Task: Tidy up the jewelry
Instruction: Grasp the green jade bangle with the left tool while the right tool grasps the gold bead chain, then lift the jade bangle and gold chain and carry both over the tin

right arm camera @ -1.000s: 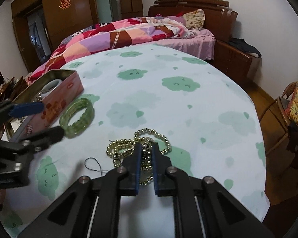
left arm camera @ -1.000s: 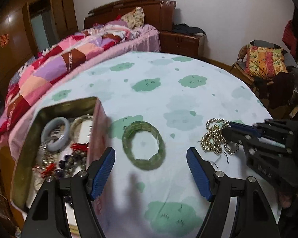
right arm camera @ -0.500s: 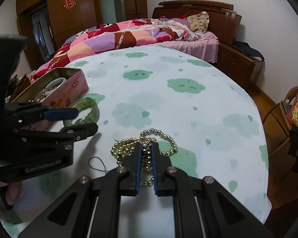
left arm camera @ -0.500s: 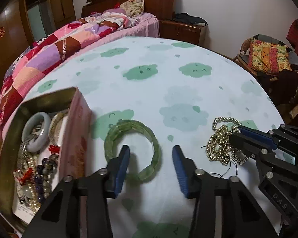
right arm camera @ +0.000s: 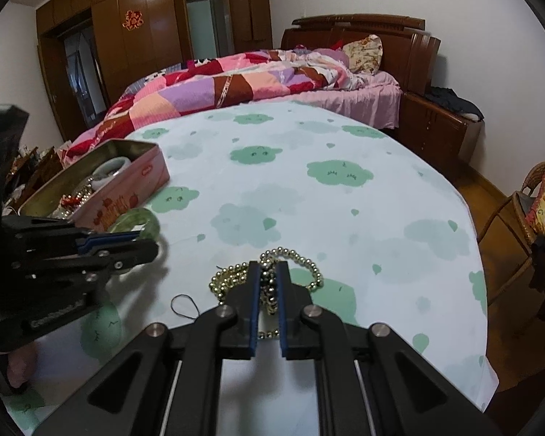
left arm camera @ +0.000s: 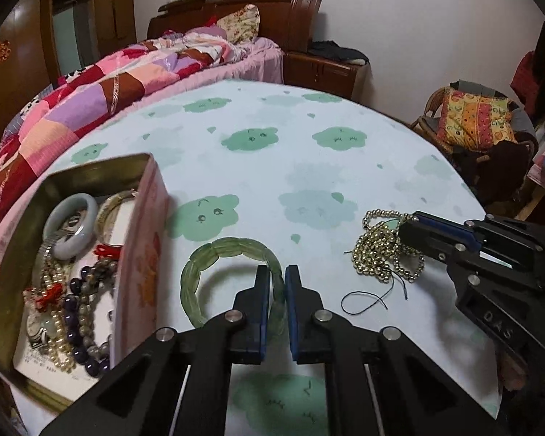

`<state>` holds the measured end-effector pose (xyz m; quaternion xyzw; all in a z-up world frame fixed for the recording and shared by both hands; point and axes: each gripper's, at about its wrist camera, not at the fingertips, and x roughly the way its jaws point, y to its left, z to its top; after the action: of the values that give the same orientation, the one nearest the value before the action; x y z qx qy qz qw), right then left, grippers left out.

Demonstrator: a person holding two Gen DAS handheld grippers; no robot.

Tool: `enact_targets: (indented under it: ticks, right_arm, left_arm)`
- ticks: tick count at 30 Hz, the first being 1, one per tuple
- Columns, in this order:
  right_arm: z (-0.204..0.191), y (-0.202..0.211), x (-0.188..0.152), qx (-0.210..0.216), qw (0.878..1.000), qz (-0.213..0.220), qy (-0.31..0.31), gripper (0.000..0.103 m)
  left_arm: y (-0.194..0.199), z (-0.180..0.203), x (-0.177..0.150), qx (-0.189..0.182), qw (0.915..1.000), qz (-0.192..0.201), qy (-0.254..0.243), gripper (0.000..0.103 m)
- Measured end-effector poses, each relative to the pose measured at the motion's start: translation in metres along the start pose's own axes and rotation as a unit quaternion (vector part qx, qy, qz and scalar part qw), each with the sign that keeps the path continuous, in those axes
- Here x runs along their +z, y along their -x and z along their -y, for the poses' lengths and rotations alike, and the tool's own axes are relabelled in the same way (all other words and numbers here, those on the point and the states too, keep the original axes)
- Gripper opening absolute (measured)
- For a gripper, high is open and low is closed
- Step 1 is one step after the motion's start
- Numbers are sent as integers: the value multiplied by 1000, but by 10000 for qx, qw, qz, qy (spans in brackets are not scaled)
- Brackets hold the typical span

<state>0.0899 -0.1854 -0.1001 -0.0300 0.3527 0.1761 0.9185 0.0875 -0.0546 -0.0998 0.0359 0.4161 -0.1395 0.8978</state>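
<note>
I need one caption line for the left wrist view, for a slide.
Left gripper shut on green bracelet beside open jewelry tin; right gripper pinches gold bead strand.

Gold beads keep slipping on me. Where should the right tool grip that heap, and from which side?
Grip the gold bead necklace across its bunched middle, where strands overlap, coming from the near side as the right tool does now. The outer loops lie flat and thin on the tablecloth.
</note>
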Motion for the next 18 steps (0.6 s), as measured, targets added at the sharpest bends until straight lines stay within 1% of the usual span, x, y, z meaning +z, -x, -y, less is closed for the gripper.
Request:
enact_targets:
  ticks: [3, 8, 11, 13, 14, 18]
  right_arm:
    - [3, 3, 1, 43, 9999, 92, -76, 9]
    - [3, 4, 2, 36, 9999, 109, -89, 9]
    - [4, 9, 6, 117, 9997, 135, -170, 10]
    - [4, 16, 11, 171, 9994, 217, -207, 10]
    - [2, 22, 16, 187, 9992, 292, -198, 7]
    - [-1, 38, 26, 261, 9983, 485, -172, 7]
  left_arm:
    - [9, -1, -1, 13, 9999, 115, 15, 8]
    - [25, -2, 0, 8, 9996, 294, 31, 8]
    - [36, -3, 0, 8, 9992, 410, 42, 8]
    - [43, -5, 1, -4, 9988, 478, 65, 8]
    - [46, -5, 1, -7, 9987, 510, 72, 8]
    - [58, -6, 4, 2, 9979, 646, 85, 8]
